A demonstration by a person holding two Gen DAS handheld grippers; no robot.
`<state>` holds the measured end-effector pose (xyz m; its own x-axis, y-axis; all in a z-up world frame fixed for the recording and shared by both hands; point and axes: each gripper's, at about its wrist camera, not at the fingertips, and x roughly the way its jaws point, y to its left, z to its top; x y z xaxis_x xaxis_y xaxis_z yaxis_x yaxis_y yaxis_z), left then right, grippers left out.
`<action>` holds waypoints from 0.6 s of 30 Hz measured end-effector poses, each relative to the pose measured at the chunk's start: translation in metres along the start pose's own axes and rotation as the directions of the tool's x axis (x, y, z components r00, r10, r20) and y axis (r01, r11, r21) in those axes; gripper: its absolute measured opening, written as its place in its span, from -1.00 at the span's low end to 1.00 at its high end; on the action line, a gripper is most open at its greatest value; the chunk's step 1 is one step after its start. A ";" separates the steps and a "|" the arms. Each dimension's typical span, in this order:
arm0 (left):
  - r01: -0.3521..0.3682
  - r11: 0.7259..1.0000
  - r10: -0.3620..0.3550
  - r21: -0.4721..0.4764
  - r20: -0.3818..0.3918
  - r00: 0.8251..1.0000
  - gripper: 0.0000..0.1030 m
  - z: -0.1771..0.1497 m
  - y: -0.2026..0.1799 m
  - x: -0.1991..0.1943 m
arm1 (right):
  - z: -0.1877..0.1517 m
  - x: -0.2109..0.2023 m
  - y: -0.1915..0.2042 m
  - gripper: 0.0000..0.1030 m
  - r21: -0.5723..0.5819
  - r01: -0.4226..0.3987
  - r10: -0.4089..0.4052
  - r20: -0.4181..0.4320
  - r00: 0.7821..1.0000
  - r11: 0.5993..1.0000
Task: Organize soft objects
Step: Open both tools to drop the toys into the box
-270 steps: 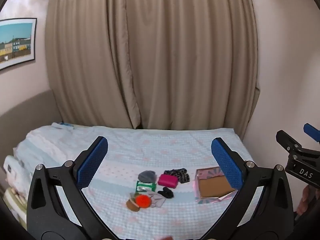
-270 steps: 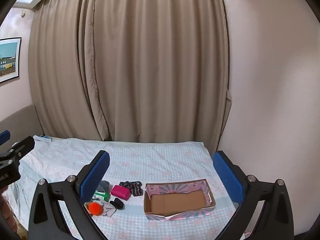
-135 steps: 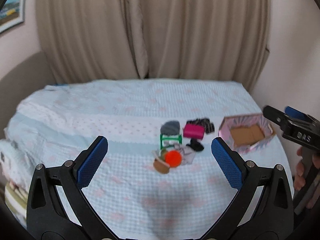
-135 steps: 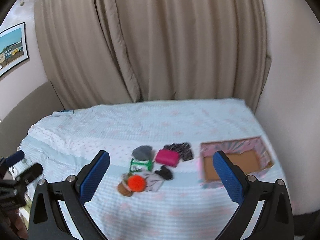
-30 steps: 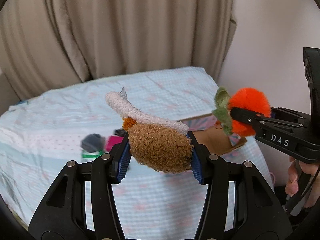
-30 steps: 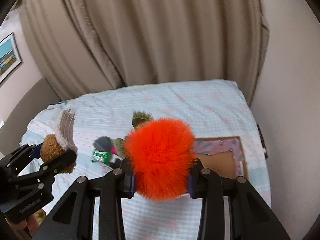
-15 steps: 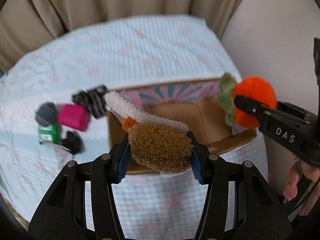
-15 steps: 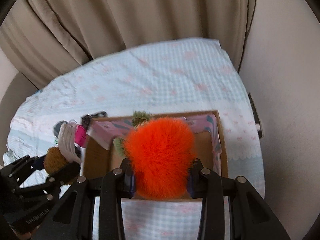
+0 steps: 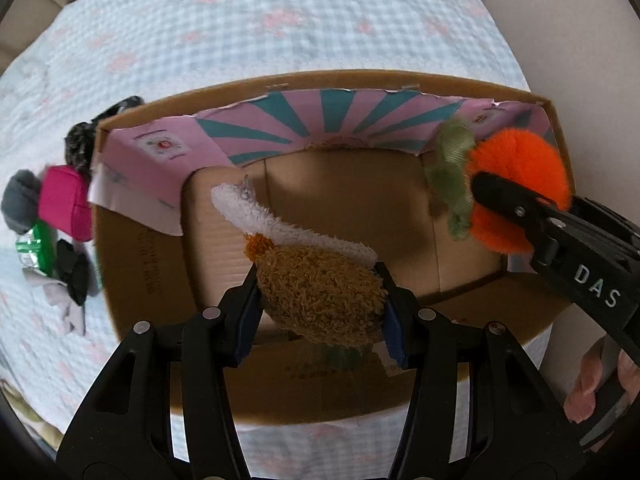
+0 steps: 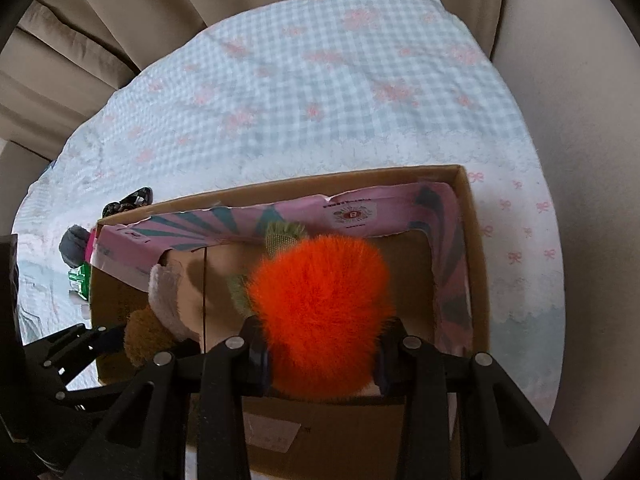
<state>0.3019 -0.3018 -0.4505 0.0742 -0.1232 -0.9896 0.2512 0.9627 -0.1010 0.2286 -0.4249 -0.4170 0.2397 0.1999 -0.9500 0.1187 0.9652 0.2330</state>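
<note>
My left gripper (image 9: 320, 312) is shut on a brown plush drumstick toy (image 9: 316, 292) with a white end, held over the open cardboard box (image 9: 136, 248). My right gripper (image 10: 320, 364) is shut on a fluffy orange plush with green leaves (image 10: 320, 312), held over the right half of the same box (image 10: 476, 272). In the left wrist view the orange plush (image 9: 520, 184) sits by the box's far right corner. In the right wrist view the drumstick (image 10: 148, 332) is at the box's left side. The box bottom is bare cardboard.
The box, lined with pink and teal paper (image 9: 320, 116), stands on a light blue checked bed (image 9: 248, 20). Left of it lie a pink pouch (image 9: 64, 204), a grey soft item (image 9: 18, 204), a green packet (image 9: 34, 248), black items (image 9: 74, 272) and a patterned cloth (image 10: 128, 200). A wall is right.
Both grippers have moved closer and lower over the box with their plush toys still held. The box now fills both views.
</note>
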 end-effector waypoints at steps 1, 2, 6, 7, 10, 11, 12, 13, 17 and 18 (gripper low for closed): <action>-0.006 1.000 0.005 0.003 0.024 1.000 0.16 0.000 -0.002 -0.002 | 0.002 0.003 0.001 -0.16 0.001 0.001 -0.001 -0.005 1.000 1.000; -0.023 0.999 0.022 0.024 0.048 0.999 0.35 0.000 -0.005 -0.006 | 0.002 0.003 0.001 -0.07 0.005 -0.004 0.004 -0.005 1.000 1.000; -0.066 0.995 0.059 0.070 0.100 0.993 0.99 -0.003 -0.010 -0.018 | 0.007 -0.001 -0.001 1.00 0.006 -0.033 0.032 0.030 0.999 0.999; -0.053 0.996 0.047 0.067 0.088 0.995 0.99 -0.005 -0.009 -0.017 | 0.006 -0.002 -0.002 1.00 0.010 -0.041 0.041 0.033 0.999 0.999; -0.036 0.998 0.032 0.059 0.073 0.997 0.99 -0.009 -0.006 -0.017 | 0.003 -0.002 -0.003 1.00 0.016 -0.046 0.045 0.029 0.999 0.999; -0.037 0.998 0.032 0.058 0.073 0.997 0.99 -0.011 -0.006 -0.018 | 0.002 -0.003 -0.003 1.00 0.012 -0.048 0.048 0.029 0.998 0.999; -0.035 0.998 0.030 0.058 0.075 0.997 0.99 -0.011 -0.005 -0.020 | 0.001 -0.005 -0.003 1.00 0.010 -0.046 0.045 0.032 0.998 0.999; -0.032 0.998 0.027 0.057 0.078 0.997 0.99 -0.013 -0.004 -0.022 | 0.000 -0.007 -0.003 1.00 0.009 -0.040 0.039 0.037 0.999 0.999; -0.020 0.999 0.016 0.050 0.097 0.995 0.99 -0.017 -0.003 -0.037 | -0.002 -0.018 -0.004 1.00 0.008 -0.033 0.032 0.053 0.998 0.999; -0.021 0.999 0.016 0.050 0.104 0.994 0.99 -0.019 -0.003 -0.042 | -0.003 -0.022 -0.004 1.00 0.008 -0.029 0.028 0.059 0.998 1.000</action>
<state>0.2799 -0.2955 -0.4109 0.1786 -0.1326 -0.9749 0.2974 0.9518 -0.0750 0.2198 -0.4325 -0.3977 0.2997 0.2168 -0.9291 0.1198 0.9576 0.2621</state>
